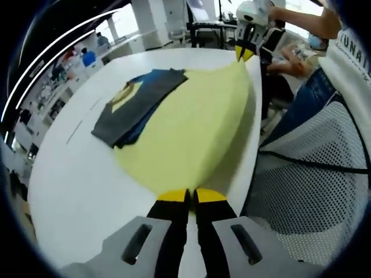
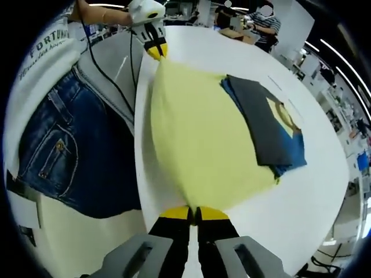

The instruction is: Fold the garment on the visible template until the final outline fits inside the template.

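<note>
Garment (image 1: pixel 185 133), yellow, lies on white table (image 1: pixel 81 174), stretched w/ long axis running gripper to gripper. Left gripper (image 1: pixel 192 196) pinches one end, right gripper (image 2: pixel 193 214) the other, jaws closed on cloth. Far edge overlaps dark template (image 2: pixel 264 124).

The garment (image 1: pixel 191 133) I'm holding is plain pale yellow. My left gripper (image 1: pixel 192 196) and right gripper (image 2: pixel 193 213) have black jaws tipped yellow. The table (image 1: pixel 87 185) is white. Near its far edge lies a dark grey template (image 1: pixel 136 104) over blue, with a yellow patch.
</note>
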### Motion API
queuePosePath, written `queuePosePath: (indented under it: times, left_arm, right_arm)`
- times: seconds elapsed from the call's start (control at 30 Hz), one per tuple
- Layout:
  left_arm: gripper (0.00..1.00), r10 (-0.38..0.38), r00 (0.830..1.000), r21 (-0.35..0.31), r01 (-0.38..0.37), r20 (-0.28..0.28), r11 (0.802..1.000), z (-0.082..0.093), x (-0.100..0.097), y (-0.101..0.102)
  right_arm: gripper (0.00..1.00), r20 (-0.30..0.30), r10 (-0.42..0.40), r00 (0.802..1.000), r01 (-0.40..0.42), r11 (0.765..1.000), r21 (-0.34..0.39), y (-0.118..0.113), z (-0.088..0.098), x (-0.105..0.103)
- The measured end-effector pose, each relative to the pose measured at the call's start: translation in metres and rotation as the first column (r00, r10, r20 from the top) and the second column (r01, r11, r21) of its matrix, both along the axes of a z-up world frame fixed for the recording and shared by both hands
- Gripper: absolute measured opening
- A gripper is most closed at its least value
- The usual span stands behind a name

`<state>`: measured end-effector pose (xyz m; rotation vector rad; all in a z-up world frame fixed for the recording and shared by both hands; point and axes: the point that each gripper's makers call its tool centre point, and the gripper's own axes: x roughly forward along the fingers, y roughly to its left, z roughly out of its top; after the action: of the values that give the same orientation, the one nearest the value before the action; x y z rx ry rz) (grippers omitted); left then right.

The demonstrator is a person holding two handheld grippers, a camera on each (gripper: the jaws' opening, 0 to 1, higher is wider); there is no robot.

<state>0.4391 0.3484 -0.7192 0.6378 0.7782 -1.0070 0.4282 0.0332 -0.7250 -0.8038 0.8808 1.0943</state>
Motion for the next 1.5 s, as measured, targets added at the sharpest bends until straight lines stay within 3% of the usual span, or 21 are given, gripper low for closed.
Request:
queuePosePath:
  times: [0.57, 1.0, 1.2, 1.5]
  left_arm:
    - [0.01, 0.007, 0.995, 0.039, -0.003, -0.098, 0.999, 0.024, -0.022, 0.004]
    - [0.01, 0.022, 0.984, 0.037, -0.016, -0.178, 0.999, 0.052, -0.029, 0.004]
    - [0.01, 0.020, 0.987, 0.022, -0.017, -0.158, 1.000, 0.067, -0.019, 0.002]
    - [0.01, 0.023, 0.996, 0.013, -0.022, -0.087, 1.000, 0.084, 0.009, 0.000]
  right_arm:
    - [0.00, -0.021, 0.053, 0.998, -0.053, 0.999, 0.000, 0.003, 0.031, -0.014]
    - [0.00, -0.026, 0.088, 0.996, -0.089, 0.996, -0.014, 0.001, 0.049, -0.019]
    - [0.00, 0.003, 0.078, 0.997, -0.078, 0.997, -0.012, -0.001, 0.059, -0.012]
    - [0.00, 0.095, 0.050, 0.994, -0.046, 0.998, -0.051, -0.002, 0.070, 0.020]
